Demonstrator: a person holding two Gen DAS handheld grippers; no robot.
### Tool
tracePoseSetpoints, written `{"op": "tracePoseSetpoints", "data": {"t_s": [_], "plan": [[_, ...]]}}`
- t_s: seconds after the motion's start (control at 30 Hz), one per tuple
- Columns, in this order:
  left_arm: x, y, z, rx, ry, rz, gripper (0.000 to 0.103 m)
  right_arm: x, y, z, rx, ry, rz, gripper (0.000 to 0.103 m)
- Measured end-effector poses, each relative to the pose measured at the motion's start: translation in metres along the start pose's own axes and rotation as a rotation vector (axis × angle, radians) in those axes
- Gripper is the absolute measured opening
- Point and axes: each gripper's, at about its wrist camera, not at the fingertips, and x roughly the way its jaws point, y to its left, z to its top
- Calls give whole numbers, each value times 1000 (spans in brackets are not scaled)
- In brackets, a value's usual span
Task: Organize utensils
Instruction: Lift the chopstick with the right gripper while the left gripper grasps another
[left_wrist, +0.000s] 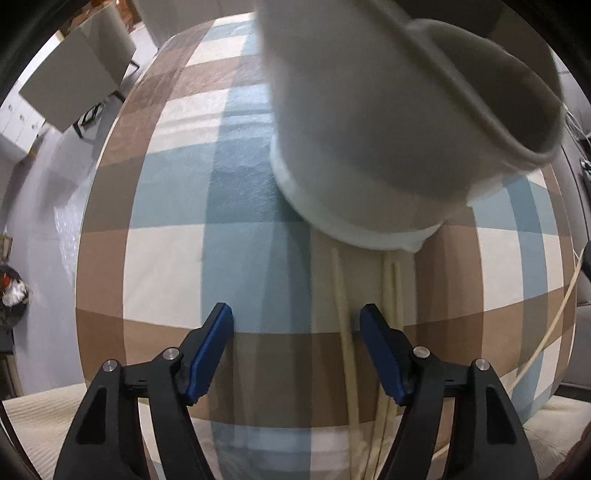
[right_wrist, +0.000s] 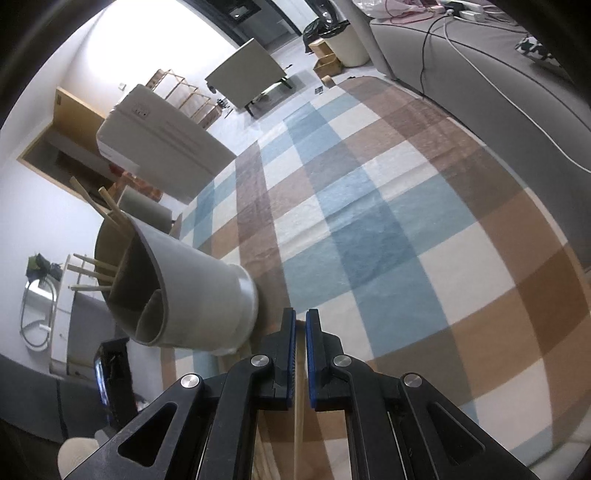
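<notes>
A grey two-compartment utensil holder (left_wrist: 388, 122) stands on the checked tablecloth, close in front of my left gripper (left_wrist: 295, 325), which is open and empty. Three pale wooden chopsticks (left_wrist: 341, 314) lie on the cloth below the holder, one by my right finger. In the right wrist view the same holder (right_wrist: 199, 291) stands at the left with several chopsticks (right_wrist: 92, 266) sticking out of it. My right gripper (right_wrist: 300, 328) is shut on one chopstick (right_wrist: 298, 417), just right of the holder's base.
The checked blue, brown and white tablecloth (right_wrist: 369, 221) covers the table. A grey sofa (right_wrist: 498, 74) with cables lies beyond its far edge. A chair (left_wrist: 74, 81) stands off the table at the left. A white appliance (right_wrist: 159, 140) stands behind the holder.
</notes>
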Motion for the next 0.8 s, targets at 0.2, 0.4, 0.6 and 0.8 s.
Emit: {"op": "tracePoseSetpoints", "data": {"t_s": [0.2, 0.4, 0.6, 0.8], "plan": [[-9, -14, -11, 29, -34, -4, 41, -9, 1, 3, -20, -25, 15, 5], [-17, -27, -28, 100, -53, -13, 7, -21, -5, 2, -1, -48, 29, 5], [-22, -16, -45, 114, -45, -42, 2, -30, -3, -1, 14, -69, 45, 5], [-26, -11, -46, 95, -18, -91, 1, -31, 6, -7, -4, -71, 45, 5]]}}
